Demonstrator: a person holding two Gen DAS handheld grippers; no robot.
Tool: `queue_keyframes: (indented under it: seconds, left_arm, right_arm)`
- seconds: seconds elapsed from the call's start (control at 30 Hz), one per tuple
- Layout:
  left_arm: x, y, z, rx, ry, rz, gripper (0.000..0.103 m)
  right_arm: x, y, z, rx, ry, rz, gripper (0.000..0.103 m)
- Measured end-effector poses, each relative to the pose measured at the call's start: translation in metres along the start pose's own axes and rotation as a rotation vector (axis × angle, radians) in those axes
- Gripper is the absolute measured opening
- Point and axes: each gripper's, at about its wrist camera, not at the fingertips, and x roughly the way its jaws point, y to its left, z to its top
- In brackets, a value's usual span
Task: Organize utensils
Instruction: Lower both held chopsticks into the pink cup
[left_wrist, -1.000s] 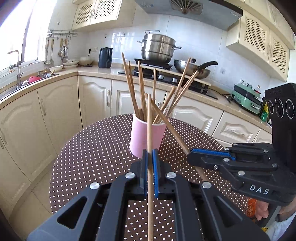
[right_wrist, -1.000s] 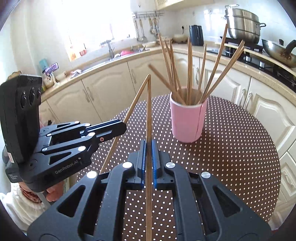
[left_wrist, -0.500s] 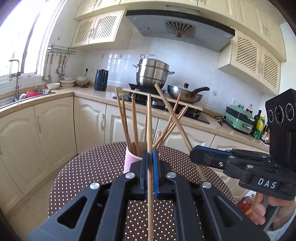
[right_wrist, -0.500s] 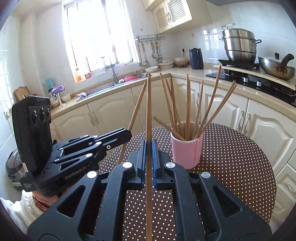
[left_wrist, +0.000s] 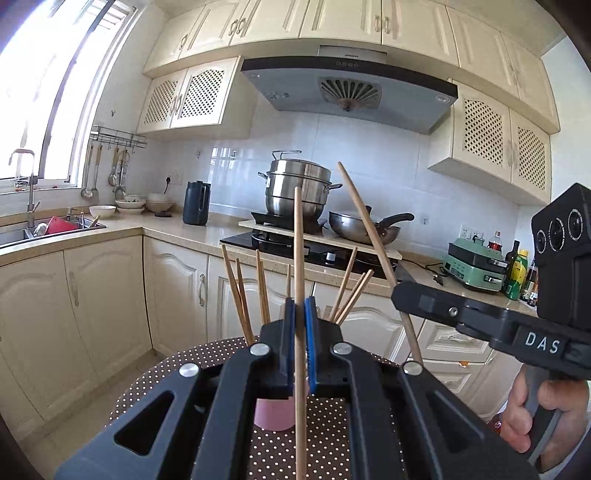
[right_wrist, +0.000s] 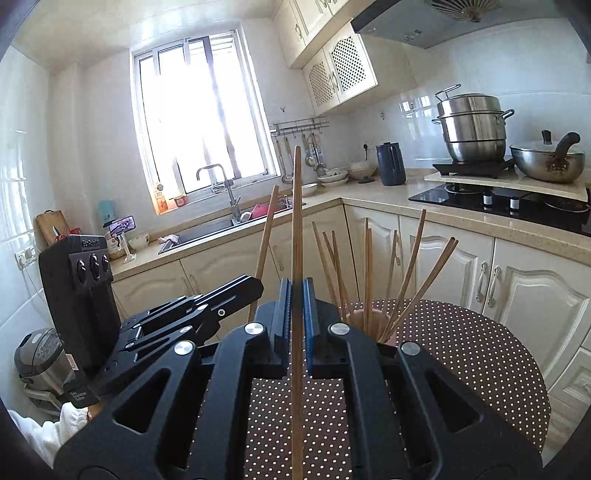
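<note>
My left gripper (left_wrist: 300, 306) is shut on a wooden chopstick (left_wrist: 299, 240) that points up. My right gripper (right_wrist: 297, 291) is shut on another wooden chopstick (right_wrist: 296, 206), also upright. Each gripper shows in the other's view: the right one (left_wrist: 402, 295) with its chopstick (left_wrist: 365, 229), the left one (right_wrist: 255, 284) with its chopstick (right_wrist: 266, 225). A pink cup (left_wrist: 275, 413) holding several chopsticks (left_wrist: 240, 291) stands on the dotted brown round table (right_wrist: 472, 354), mostly hidden behind my grippers. The cup's rim (right_wrist: 360, 317) shows just right of the right gripper.
Cream kitchen cabinets (left_wrist: 103, 302) and a counter run behind the table. A stove with a steel pot (left_wrist: 297, 188) and a wok (left_wrist: 364, 229) is at the back. A sink (right_wrist: 221, 225) is under the window. A rice cooker (right_wrist: 40, 358) sits low left.
Both grippers have tilted upward and risen with their chopsticks. The cup has dropped low in both views and is now largely hidden behind the fingers.
</note>
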Motion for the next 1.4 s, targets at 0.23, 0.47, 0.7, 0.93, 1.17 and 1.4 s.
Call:
queue_keyframes:
  seconds: [0.23,0.47,0.7,0.93,1.17,1.4]
  left_arm:
    - [0.019,0.010,0.011,-0.009,-0.021,-0.003,0.005]
    - [0.032,0.025,0.019,-0.035,-0.085,0.004,0.005]
    - [0.050,0.040,0.025,-0.088,-0.120,0.005,0.005]
    - [0.069,0.044,0.025,-0.133,-0.160,-0.009,0.005]
    - [0.089,0.040,0.017,-0.124,-0.240,0.002,0.005]
    - [0.112,0.038,0.005,-0.085,-0.260,0.052,0.005]
  right_arm:
    - [0.007,-0.023,0.011,0.020,-0.048,-0.002,0.006]
    - [0.014,-0.046,0.013,0.046,-0.109,-0.018,0.006]
    - [0.025,-0.068,0.012,0.081,-0.175,-0.072,0.006]
    - [0.040,-0.080,0.013,0.097,-0.228,-0.074,0.006]
    - [0.066,-0.070,0.014,0.057,-0.262,-0.026,0.006]
    - [0.088,-0.068,0.005,0.002,-0.316,-0.109,0.006]
